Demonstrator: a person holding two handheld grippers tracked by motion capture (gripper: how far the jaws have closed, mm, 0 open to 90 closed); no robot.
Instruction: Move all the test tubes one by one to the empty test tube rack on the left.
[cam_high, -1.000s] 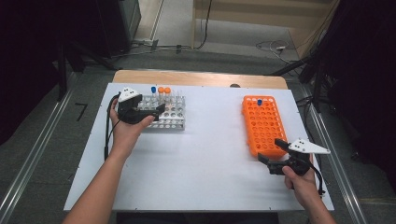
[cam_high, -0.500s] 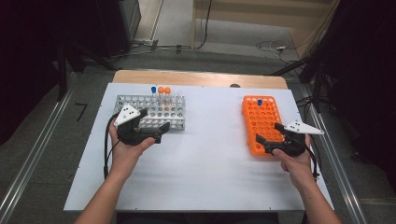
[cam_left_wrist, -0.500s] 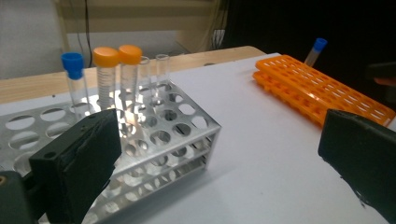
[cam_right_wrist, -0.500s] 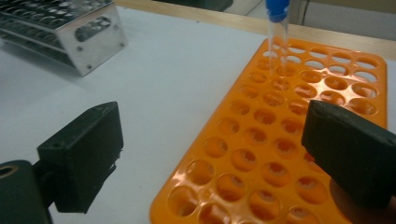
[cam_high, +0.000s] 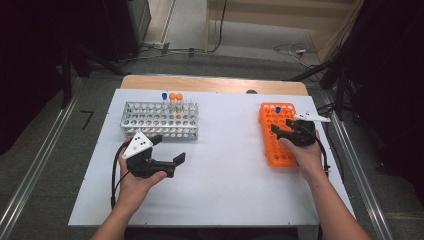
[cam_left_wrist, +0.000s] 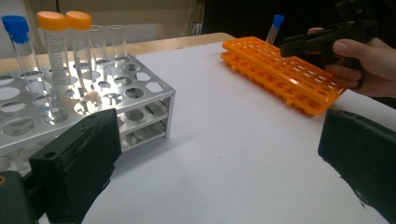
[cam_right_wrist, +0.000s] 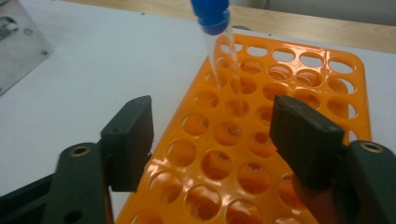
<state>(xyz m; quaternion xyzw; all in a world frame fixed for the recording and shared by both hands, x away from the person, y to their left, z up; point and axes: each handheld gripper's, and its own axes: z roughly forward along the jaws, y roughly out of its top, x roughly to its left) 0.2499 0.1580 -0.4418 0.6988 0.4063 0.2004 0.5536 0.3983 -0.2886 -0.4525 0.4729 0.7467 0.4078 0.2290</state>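
1. My right gripper (cam_right_wrist: 212, 140) hangs over the orange rack (cam_high: 277, 134), pointing at the blue-capped tube (cam_right_wrist: 217, 42) that stands tilted in a far hole. Its jaws have just been closing and stand half-open, with nothing between the pads; the tube lies beyond them.
2. My left gripper (cam_high: 167, 150) sits on the tabletop (cam_high: 225, 170) in front of the metal rack (cam_high: 160, 120), jaws wide and empty. That rack holds one blue-capped tube (cam_left_wrist: 18, 42), two orange-capped tubes (cam_left_wrist: 65, 37) and some uncapped ones.
3. I judge I'm reaching for the tube in the orange rack.
4. Next I should push forward until the pads flank the tube below its cap, then close and lift straight up so it clears the hole.
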